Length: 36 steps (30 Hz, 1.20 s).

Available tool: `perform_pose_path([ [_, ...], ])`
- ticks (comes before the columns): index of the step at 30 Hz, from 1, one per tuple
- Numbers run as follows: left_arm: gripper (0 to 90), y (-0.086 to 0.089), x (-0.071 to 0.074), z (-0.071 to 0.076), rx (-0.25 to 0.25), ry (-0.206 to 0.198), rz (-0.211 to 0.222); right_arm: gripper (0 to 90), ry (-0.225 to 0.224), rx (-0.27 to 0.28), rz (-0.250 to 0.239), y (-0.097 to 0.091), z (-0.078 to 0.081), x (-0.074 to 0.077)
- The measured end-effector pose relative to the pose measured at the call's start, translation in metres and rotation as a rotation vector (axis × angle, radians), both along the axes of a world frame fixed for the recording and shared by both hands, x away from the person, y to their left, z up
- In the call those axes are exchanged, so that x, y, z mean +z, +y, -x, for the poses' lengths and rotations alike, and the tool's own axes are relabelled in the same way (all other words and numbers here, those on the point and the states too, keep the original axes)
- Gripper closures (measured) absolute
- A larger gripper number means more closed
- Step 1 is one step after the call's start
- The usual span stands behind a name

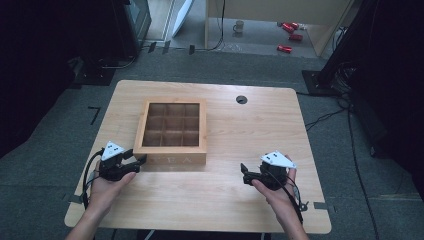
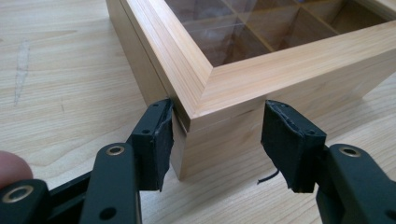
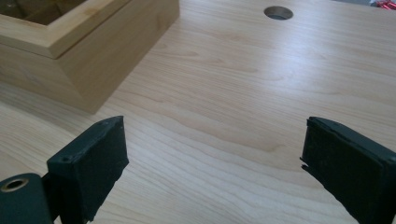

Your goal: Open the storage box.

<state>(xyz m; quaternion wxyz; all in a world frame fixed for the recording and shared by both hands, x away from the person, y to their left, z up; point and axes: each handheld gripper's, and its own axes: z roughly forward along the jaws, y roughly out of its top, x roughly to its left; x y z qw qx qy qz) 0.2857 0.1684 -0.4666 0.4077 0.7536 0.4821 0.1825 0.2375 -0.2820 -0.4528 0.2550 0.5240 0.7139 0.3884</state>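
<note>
You see the tabletop [image 1: 240,130] evenly lit in the high view, while the far corners fall into darkness. Your gripper views are bright; the near pads [image 3: 93,163] blur, and the box lid [image 2: 233,32] shows soft glare.

This is looking like a lab or recording studio: a light wooden table [image 1: 260,125] is standing on grey carpet [image 1: 45,165], black curtains [image 1: 35,60] are hanging at the sides, cables [image 1: 325,117] are trailing across the floor, and dark equipment stands, probably camera rigs, are flanking it.
</note>
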Motion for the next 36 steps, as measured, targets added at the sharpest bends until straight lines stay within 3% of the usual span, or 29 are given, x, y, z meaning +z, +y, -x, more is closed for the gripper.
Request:
perform_pose_path([
  [8,43.4,0.0,-0.002,-0.001,-0.004,0.005,-0.01,6.4,-0.012,0.048,0.006,0.023,-0.008,0.007],
  [22,43.6,0.002,0.004,-0.001,-0.014,-0.007,0.014,6.4,-0.03,0.124,-0.001,0.067,-0.02,0.015],
  [25,44.3,0.003,0.004,-0.001,-0.014,-0.009,0.017,6.4,-0.03,0.132,-0.002,0.072,-0.022,0.015],
  [30,49.7,0.004,-0.006,-0.001,-0.01,0.02,0.001,6.4,-0.029,0.146,-0.009,0.08,-0.025,0.015],
  [32,50.2,0.007,-0.007,-0.003,-0.011,0.037,0.033,6.4,-0.026,0.146,-0.008,0.082,-0.025,0.015],
  [36,53.4,0.009,-0.004,-0.002,-0.01,0.036,0.042,6.4,-0.021,0.147,-0.007,0.083,-0.026,0.013],
])
